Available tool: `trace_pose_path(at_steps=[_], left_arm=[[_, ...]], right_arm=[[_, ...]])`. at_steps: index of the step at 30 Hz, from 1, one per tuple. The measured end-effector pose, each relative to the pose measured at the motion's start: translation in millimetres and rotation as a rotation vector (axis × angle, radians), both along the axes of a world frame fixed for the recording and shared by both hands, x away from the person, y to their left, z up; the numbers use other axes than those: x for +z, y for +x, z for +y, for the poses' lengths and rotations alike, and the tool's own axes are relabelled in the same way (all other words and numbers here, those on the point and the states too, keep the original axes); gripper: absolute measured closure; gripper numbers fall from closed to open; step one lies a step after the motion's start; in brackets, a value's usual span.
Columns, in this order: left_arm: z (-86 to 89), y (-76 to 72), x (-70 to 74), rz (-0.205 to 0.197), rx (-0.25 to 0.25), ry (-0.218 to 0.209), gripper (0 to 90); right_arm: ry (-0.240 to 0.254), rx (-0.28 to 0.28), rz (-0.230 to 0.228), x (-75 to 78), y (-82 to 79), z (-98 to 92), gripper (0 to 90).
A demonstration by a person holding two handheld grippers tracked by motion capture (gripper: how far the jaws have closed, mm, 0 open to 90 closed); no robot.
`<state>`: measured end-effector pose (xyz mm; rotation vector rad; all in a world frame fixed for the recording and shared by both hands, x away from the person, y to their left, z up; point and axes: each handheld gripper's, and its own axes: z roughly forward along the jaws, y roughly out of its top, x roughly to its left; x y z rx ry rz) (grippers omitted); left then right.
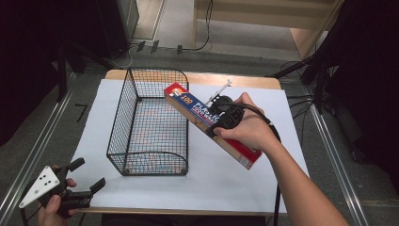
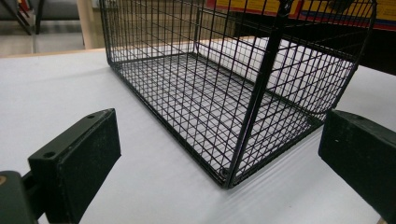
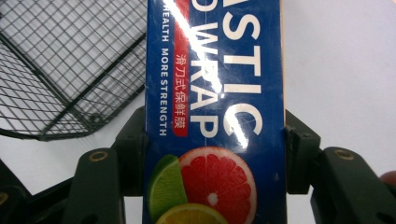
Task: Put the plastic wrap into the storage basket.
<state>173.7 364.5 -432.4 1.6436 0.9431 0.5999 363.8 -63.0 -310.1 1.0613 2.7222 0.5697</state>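
The long blue-and-red cardboard plastic-wrap box (image 1: 212, 125), light, stiff and glossy, sits pinched mid-length across its narrow sides by the right hand-held gripper (image 1: 225, 114), above the surface's right half; the left hand-held gripper (image 1: 80, 176) is spread, empty.

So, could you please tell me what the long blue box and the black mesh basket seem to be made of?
The long blue plastic-wrap box looks like glossy printed cardboard: glare streaks cross its face, edges crisp. The black mesh basket seems coated metal wire: thin welded grid, matte.
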Motion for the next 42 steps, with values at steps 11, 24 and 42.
trace_pose_path(at_steps=[11,24,42], left_arm=[[0.3,-0.5,0.2,-0.001,-0.001,-0.001,0.0],[2.7,-3.1,0.4,-0.001,0.006,-0.003,0.0],[3.2,-4.0,0.3,0.001,0.008,-0.005,0.0]], right_arm=[[-0.03,0.132,0.001,-1.3,-7.5,38.6,41.8],[-0.073,0.277,-0.006,-6.6,-6.8,74.5,41.7],[-0.133,0.404,-0.001,-13.7,-0.7,94.4,41.5]])
